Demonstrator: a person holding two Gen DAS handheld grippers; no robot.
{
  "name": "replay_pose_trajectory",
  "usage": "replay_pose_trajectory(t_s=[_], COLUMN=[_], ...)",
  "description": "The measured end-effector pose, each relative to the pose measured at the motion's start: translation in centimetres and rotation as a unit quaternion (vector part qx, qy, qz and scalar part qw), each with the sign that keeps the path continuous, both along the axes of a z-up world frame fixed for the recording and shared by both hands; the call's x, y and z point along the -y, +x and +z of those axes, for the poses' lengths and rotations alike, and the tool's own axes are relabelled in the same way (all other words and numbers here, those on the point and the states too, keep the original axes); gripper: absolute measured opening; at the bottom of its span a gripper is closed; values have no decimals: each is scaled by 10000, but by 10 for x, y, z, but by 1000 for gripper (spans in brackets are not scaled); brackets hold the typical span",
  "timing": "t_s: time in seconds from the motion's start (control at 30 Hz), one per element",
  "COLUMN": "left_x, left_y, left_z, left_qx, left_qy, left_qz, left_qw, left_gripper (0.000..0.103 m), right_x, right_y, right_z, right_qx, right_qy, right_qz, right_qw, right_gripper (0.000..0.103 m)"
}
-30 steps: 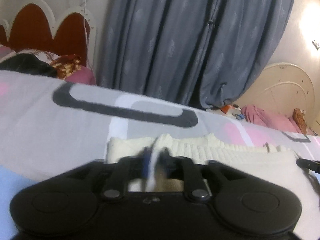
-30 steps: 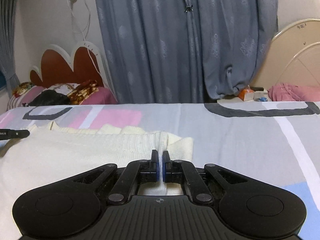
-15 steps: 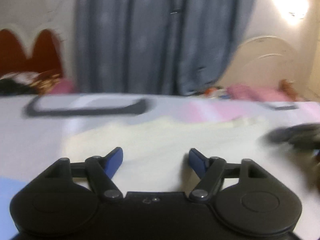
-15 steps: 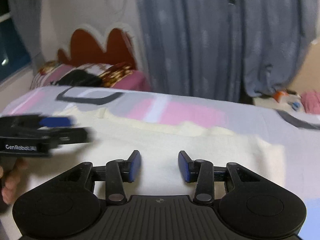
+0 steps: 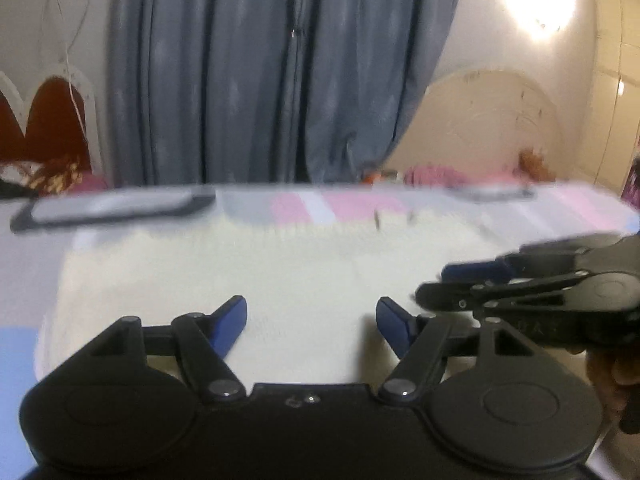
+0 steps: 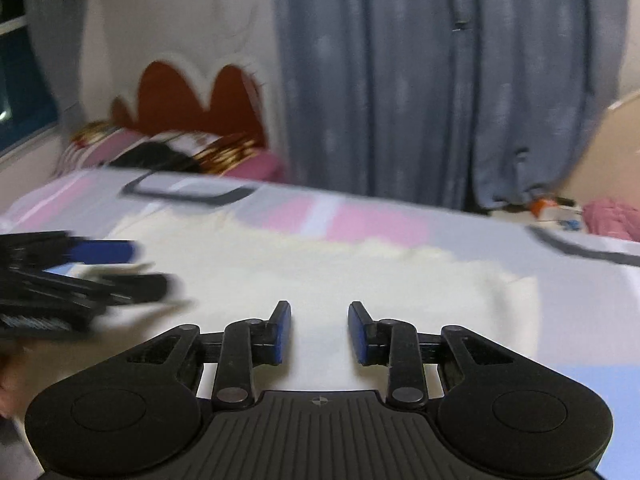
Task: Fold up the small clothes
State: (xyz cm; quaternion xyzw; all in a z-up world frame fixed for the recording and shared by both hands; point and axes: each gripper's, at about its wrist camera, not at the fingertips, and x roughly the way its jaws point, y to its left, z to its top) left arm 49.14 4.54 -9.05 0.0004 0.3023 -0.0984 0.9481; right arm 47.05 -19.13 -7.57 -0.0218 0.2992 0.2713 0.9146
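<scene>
A cream knitted garment [image 5: 280, 272] lies flat on the bed; it also shows in the right wrist view [image 6: 320, 276]. My left gripper [image 5: 311, 322] is open and empty, just above the garment's near part. My right gripper [image 6: 319, 330] is open and empty over the garment's near edge. The right gripper shows at the right of the left wrist view [image 5: 540, 284], and the left gripper shows blurred at the left of the right wrist view [image 6: 80, 280]. The two grippers are close together, side by side.
The bed sheet [image 6: 368, 220] has pink, grey and white blocks with dark outlines. Blue curtains [image 5: 260, 72] hang behind the bed. A red headboard [image 6: 192, 92] with pillows stands at the far left. A cream headboard [image 5: 492, 120] and pink cloth are at the far right.
Both grippers were shut on the garment's edge a second ago. They have let go, opened and drawn toward each other over the flat garment.
</scene>
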Motion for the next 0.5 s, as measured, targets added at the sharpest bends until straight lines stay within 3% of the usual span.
replay_pose_trajectory(t_s=[0.13, 0.23, 0.3, 0.37, 0.5], left_x=[-8, -11, -5, -5, -33], left_y=[-8, -14, -12, -18, -35], left_z=[1, 9, 0, -4, -3], left_qx=[5, 75, -55, -18, -2], left_qy=[27, -178, -98, -76, -127], left_qz=[40, 63, 88, 139, 484], left_qw=[10000, 9998, 9999, 9999, 9987], left_gripper=[70, 72, 71, 73, 73], right_x=[3, 13, 11, -3, 16], right_y=[-14, -21, -29, -40, -43], right_z=[-13, -6, -7, -13, -18], right_qx=[227, 255, 222, 268, 280], right_qy=[-398, -353, -239, -464, -456], right_qz=[102, -58, 64, 164, -36], right_qw=[9989, 9990, 9994, 9984, 9986], right_gripper=[31, 31, 31, 31, 31])
